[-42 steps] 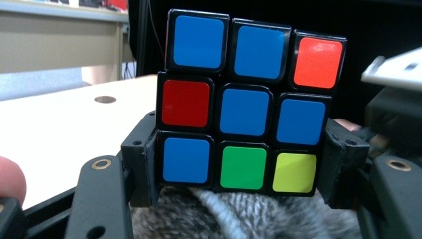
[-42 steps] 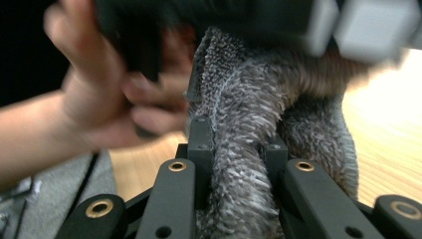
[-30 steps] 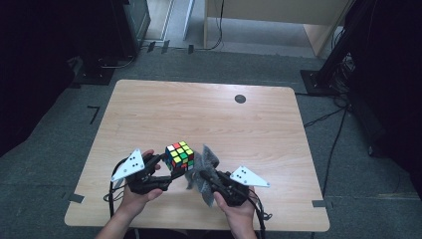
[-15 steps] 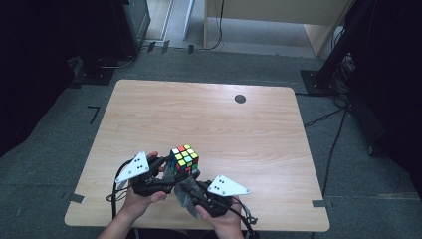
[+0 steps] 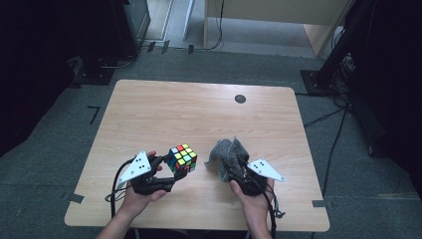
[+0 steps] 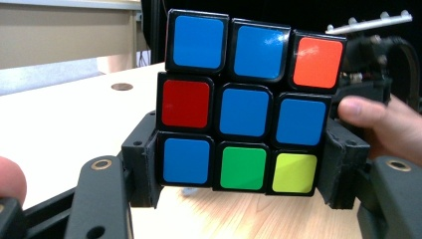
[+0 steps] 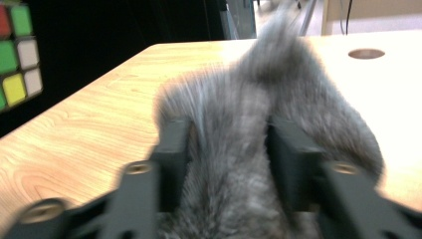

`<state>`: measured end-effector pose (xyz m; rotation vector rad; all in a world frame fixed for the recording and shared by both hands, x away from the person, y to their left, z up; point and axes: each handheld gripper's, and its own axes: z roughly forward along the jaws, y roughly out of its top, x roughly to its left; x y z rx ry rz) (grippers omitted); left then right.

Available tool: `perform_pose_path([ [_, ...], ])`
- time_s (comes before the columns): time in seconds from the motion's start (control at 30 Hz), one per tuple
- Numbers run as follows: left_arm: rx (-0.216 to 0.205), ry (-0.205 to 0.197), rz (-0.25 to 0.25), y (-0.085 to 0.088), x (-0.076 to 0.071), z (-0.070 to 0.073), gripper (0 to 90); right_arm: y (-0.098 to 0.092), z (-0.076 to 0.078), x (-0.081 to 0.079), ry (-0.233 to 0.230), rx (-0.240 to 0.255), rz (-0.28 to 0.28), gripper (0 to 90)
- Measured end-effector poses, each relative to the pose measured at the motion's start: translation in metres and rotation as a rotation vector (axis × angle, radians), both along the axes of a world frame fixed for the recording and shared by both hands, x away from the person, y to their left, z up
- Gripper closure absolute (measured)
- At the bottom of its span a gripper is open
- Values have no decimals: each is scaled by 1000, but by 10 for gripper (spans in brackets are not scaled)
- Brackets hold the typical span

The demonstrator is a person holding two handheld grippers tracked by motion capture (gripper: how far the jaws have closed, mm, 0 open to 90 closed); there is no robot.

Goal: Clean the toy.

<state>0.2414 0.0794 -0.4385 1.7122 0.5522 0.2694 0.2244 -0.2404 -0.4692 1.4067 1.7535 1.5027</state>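
My left gripper point(image 5: 175, 168) is shut on a Rubik's cube point(image 5: 181, 158), held just above the wooden table point(image 5: 199, 114) at its near left. In the left gripper view the cube point(image 6: 244, 99) sits between the two black jaws, its mostly blue face toward the camera. My right gripper point(image 5: 233, 168) is shut on a grey furry cloth point(image 5: 226, 154) to the right of the cube, a short gap apart. The right gripper view has the cloth point(image 7: 239, 149) bunched between the jaws and a corner of the cube point(image 7: 19, 52) at far left.
A small dark round hole point(image 5: 240, 98) lies in the table's far right part. Black stands and cables point(image 5: 338, 74) ring the table on the grey floor. Tape marks point(image 5: 75, 198) stick out near the table's front corners.
The right gripper with the cloth has swung away from the cube to the right. The left gripper and cube have shifted only slightly.
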Motion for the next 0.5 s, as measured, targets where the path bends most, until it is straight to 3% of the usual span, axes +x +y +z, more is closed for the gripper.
perform_pose_path([
  [0.13, 56, -26, 11, -6, -2, -4, 340, 8, 15, -5, -22, 19, 13, 296],
  [0.3, 110, -47, 10, -15, -6, -10, 340, 34, 40, -20, -49, 99, 142, 202],
  [0.37, 128, -63, 8, -19, -8, -11, 340, 45, 46, -25, -36, 132, 194, 163],
  [0.5, 176, -106, -2, -30, -16, -15, 339, 58, 44, -26, 42, 180, 244, 133],
])
